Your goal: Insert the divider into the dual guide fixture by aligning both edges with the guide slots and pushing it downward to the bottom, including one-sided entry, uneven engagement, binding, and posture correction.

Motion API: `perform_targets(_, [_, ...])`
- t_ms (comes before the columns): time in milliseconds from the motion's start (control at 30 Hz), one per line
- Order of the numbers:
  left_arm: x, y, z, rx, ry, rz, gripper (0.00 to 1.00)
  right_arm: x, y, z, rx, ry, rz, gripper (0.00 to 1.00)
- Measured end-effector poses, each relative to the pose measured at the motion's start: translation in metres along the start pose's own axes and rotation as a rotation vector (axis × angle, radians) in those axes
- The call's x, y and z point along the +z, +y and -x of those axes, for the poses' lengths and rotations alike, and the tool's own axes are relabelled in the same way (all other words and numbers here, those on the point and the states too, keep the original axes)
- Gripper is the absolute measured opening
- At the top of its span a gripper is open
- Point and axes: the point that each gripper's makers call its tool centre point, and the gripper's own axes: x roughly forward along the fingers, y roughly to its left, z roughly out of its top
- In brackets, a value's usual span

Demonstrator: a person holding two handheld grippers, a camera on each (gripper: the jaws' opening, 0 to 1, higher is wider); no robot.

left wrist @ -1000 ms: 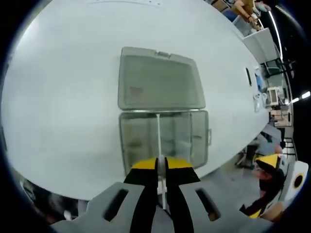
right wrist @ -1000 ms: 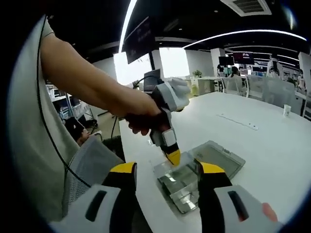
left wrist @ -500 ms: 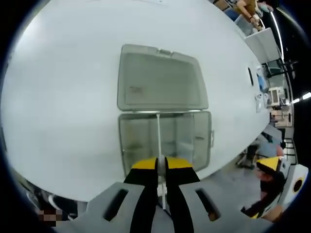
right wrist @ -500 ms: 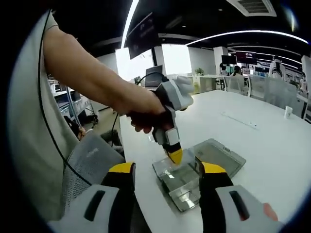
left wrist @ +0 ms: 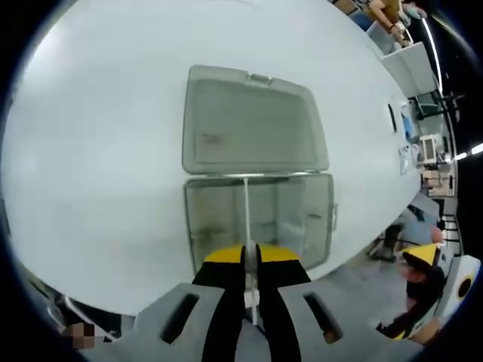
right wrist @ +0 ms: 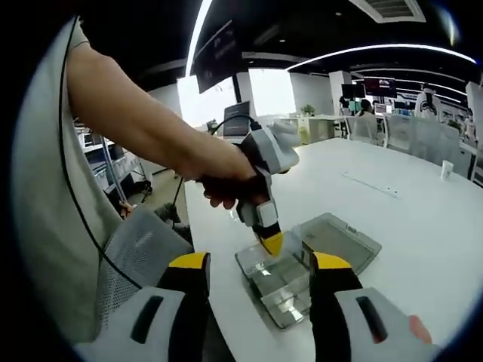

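Note:
My left gripper (left wrist: pixel 250 256) is shut on a thin clear divider (left wrist: pixel 246 215), seen edge-on as a pale line running down into the clear plastic fixture box (left wrist: pixel 198 226). The box's hinged lid (left wrist: pixel 249 121) lies open flat beyond it. In the right gripper view the left gripper (right wrist: pixel 270 243) points down over the box (right wrist: pixel 290 294), held by a person's hand (right wrist: pixel 219 185). My right gripper (right wrist: pixel 260 262) stands open off the table's near edge, apart from the box, with nothing between its yellow-tipped fingers (right wrist: pixel 190 264).
The white table (right wrist: pixel 407 226) stretches far behind the box, with a thin strip (right wrist: pixel 370 187) and a paper cup (right wrist: pixel 447 170) on it. A grey mesh chair (right wrist: pixel 139 253) sits at the table's left edge. Desks and people fill the background.
The left gripper view has drawn slightly closer to the box, which looks a little larger. The right gripper has barely moved.

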Motion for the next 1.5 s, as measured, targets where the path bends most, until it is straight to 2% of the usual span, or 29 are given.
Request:
perform_targets(900, [-0.0002,0.0011,-0.0086,0.013,0.019,-0.004,0.01,-0.0045,-0.0070,0.0025,-0.010,0.003,-0.021,0.50])
perform_targets(1500, [-0.0007,-0.0004,-0.0080,0.059,0.032,-0.030,0.01,-0.0041,-0.0074,0.0041,-0.013,-0.003,-0.020,0.50])
